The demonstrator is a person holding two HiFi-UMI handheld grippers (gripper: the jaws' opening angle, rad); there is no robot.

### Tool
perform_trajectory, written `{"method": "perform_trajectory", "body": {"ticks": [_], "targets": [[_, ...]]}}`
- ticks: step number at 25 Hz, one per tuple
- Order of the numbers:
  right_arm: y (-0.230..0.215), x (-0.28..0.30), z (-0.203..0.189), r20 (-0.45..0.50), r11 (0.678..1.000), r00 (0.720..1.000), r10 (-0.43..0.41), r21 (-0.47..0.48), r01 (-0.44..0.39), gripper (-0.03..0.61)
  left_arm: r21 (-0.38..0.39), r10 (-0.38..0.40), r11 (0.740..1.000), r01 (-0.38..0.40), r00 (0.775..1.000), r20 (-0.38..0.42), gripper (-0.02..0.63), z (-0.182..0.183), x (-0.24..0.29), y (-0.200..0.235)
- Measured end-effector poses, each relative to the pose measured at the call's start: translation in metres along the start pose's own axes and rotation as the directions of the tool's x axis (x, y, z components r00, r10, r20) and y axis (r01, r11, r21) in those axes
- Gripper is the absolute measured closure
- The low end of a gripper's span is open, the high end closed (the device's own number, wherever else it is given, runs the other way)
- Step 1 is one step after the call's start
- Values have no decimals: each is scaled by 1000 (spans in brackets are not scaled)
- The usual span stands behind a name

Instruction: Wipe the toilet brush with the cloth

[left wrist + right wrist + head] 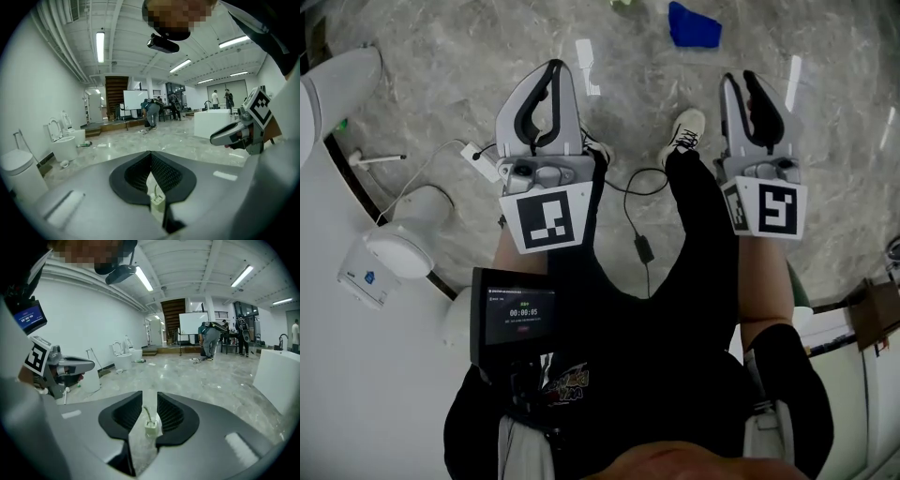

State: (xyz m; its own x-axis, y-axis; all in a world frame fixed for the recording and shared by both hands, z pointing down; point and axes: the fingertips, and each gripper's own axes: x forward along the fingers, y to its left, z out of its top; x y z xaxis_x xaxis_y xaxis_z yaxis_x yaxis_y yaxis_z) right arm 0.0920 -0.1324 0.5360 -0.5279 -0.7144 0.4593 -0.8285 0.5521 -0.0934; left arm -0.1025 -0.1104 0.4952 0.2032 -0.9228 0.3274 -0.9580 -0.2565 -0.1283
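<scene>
Head view: the person stands on a grey marble floor [469, 56], one gripper in each hand, both pointing toward the top of the frame. The left gripper [554, 67] has its jaws closed tip to tip, with only a loop-shaped gap behind the tips and nothing in it. The right gripper [743, 81] shows a narrow slot between its jaws and is empty. The blue cloth [694, 26] lies crumpled on the floor at the top edge. It sits between the two grippers across the frame, nearer the right one, up and to the left of that gripper's tips, and well apart from both. A thin white stick [382, 158] lies on the floor at the left edge beside a white toilet [342, 80], well left of the left gripper; whether it is the brush handle cannot be told. Left gripper view: the left gripper [150, 153] has its ribbed pads meeting at the tips and nothing gripped. The right gripper [214, 138] shows at the right of the frame, and a toilet [63, 145] stands at the left wall. The cloth cannot be made out. Right gripper view: the right gripper [149, 395] has its jaws apart with a clear gap, bare floor showing through it and nothing between the pads. The left gripper [92, 364] shows at the left of the frame. The cloth cannot be made out here either.
</scene>
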Motion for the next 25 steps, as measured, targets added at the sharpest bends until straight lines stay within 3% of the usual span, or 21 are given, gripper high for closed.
{"method": "perform_trajectory", "body": {"ticks": [4, 10, 15, 20, 25], "targets": [[9, 44, -48, 7, 998, 1000, -1, -69, 2, 476, -43, -16, 999, 15, 1000, -19, 614, -59, 10, 3], [2, 114, -123, -10, 983, 1000, -18, -181, 16, 459, -31, -36, 999, 37, 999, 18, 614, -121, 41, 0], [-4, 157, -173, -14, 985, 1000, -22, -172, 19, 456, -32, -27, 999, 29, 997, 67, 614, -148, 58, 6], [-15, 213, -225, -29, 983, 999, -17, -184, 11, 427, 23, -76, 997, 74, 994, 80, 614, -176, 85, 15], [-50, 227, -280, -65, 989, 991, -116, -95, 110, 398, 10, -74, 997, 73, 989, 130, 614, -165, 88, 19]]}}
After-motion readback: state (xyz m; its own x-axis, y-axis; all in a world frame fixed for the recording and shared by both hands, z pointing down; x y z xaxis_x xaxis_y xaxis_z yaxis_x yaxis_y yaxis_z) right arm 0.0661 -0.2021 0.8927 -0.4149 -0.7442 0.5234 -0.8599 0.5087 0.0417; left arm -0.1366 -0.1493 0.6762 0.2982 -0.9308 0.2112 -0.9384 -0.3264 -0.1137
